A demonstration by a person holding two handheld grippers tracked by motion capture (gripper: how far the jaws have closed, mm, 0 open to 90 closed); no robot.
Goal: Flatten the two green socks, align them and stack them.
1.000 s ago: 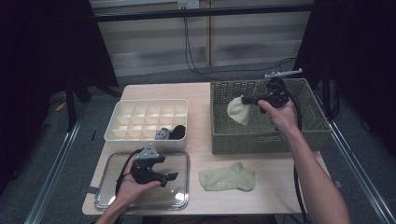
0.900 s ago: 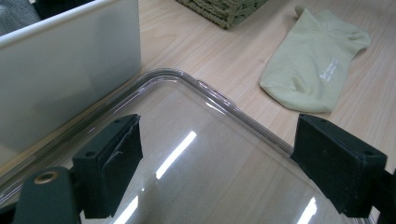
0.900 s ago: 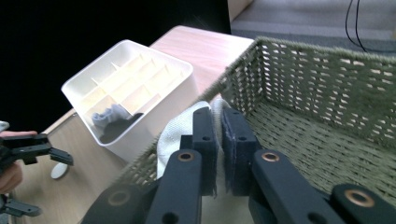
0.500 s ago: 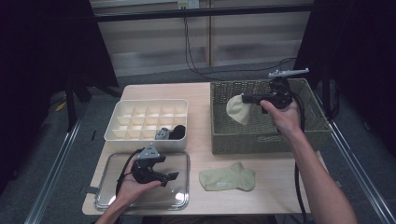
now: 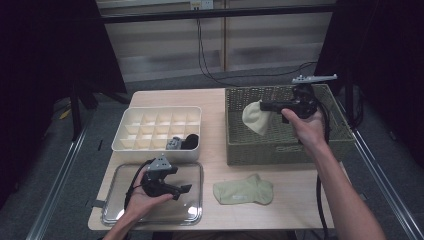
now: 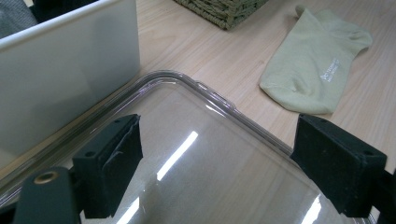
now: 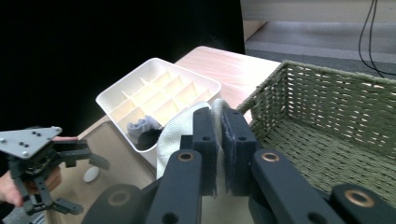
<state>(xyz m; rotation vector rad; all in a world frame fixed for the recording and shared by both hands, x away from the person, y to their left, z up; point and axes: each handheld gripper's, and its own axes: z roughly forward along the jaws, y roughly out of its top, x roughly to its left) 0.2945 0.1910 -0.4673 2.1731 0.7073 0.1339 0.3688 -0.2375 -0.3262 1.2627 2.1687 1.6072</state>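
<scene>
My right gripper (image 5: 263, 106) is shut on a pale cream sock (image 5: 255, 120), which hangs over the left part of the green wicker basket (image 5: 280, 148). In the right gripper view the jaws (image 7: 219, 140) pinch the sock's cloth (image 7: 176, 131) above the basket's floor (image 7: 336, 140). A second pale green sock (image 5: 244, 191) lies flat on the table in front of the basket. My left gripper (image 5: 183, 193) is open, low over a clear plastic lid (image 5: 196, 212). Between its jaws (image 6: 219, 130) only the lid (image 6: 205, 91) shows, with the flat sock (image 6: 317, 60) beyond.
A white divided box (image 5: 160, 108) stands behind the lid, with a grey sock (image 5: 174, 143) and a black sock (image 5: 190, 141) in its front cells. The table's front edge is close to the lid. Cables hang behind the table.
My right gripper has drifted slightly to the right with the cream sock still in it. The left gripper has stayed over the lid.
</scene>
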